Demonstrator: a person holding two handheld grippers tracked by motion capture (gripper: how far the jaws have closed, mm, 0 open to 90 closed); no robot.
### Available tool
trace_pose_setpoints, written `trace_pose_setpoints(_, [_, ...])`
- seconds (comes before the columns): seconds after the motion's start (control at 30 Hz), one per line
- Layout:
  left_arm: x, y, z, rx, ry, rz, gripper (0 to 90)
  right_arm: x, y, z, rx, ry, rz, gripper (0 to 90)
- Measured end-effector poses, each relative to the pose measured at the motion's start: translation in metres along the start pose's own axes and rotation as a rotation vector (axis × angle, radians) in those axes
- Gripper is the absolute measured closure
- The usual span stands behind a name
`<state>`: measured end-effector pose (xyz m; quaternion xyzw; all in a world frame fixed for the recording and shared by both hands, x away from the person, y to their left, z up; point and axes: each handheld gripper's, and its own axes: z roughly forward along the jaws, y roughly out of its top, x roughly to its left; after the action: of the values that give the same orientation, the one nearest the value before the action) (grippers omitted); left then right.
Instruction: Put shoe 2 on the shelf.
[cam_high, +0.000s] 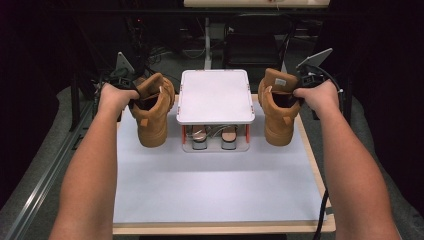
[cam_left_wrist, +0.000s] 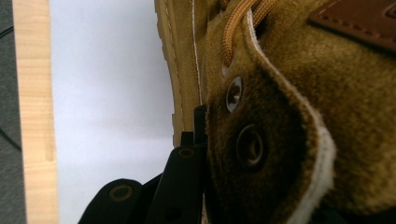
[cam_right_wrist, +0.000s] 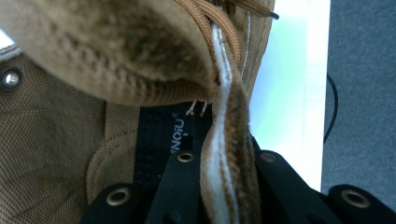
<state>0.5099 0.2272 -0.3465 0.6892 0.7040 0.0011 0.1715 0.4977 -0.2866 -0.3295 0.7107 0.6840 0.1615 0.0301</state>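
Observation:
Two tan suede boots hang above a white mat, one on each side of a small white shoe rack (cam_high: 215, 95). My left gripper (cam_high: 131, 95) is shut on the collar of the left boot (cam_high: 152, 112); in the left gripper view its black jaws pinch the brown collar edge (cam_left_wrist: 261, 154). At the right of the high view my right gripper (cam_high: 295, 95) is shut on the right boot (cam_high: 279, 110). In the right gripper view the boot's upper edge (cam_right_wrist: 229, 154) is clamped between the jaws. Both boots point their toes toward me.
The rack's lower shelf holds a pair of smaller shoes (cam_high: 215, 137). The white mat (cam_high: 210, 190) covers a wooden table (cam_high: 320, 175). Dark chairs, cables and table legs stand behind the table. A rail (cam_high: 45, 175) runs along the floor at left.

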Motion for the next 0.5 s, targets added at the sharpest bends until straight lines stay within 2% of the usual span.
trace_pose_setpoints(0.03, [0.0, 0.001, 0.001, -0.006, -0.019, -0.016, 86.2, 0.001, 0.005, -0.002, -0.006, 0.004, 0.006, 86.2])
trace_pose_setpoints(0.27, [-0.005, 0.006, -0.003, -0.012, 0.001, -0.014, 86.2, 0.004, 0.013, -0.004, -0.021, 0.002, 0.02, 86.2])
trace_pose_setpoints(0.37, [-0.002, 0.008, -0.007, -0.023, -0.014, -0.025, 86.2, 0.008, 0.016, -0.004, -0.016, -0.004, 0.018, 86.2])
trace_pose_setpoints(0.47, [0.0, 0.01, -0.012, -0.019, -0.014, -0.03, 86.2, 0.013, 0.018, -0.008, -0.02, -0.014, 0.018, 86.2])
trace_pose_setpoints(0.5, [0.0, 0.011, -0.016, -0.035, -0.002, -0.038, 86.2, 0.014, 0.019, -0.009, -0.027, -0.008, 0.021, 86.2])
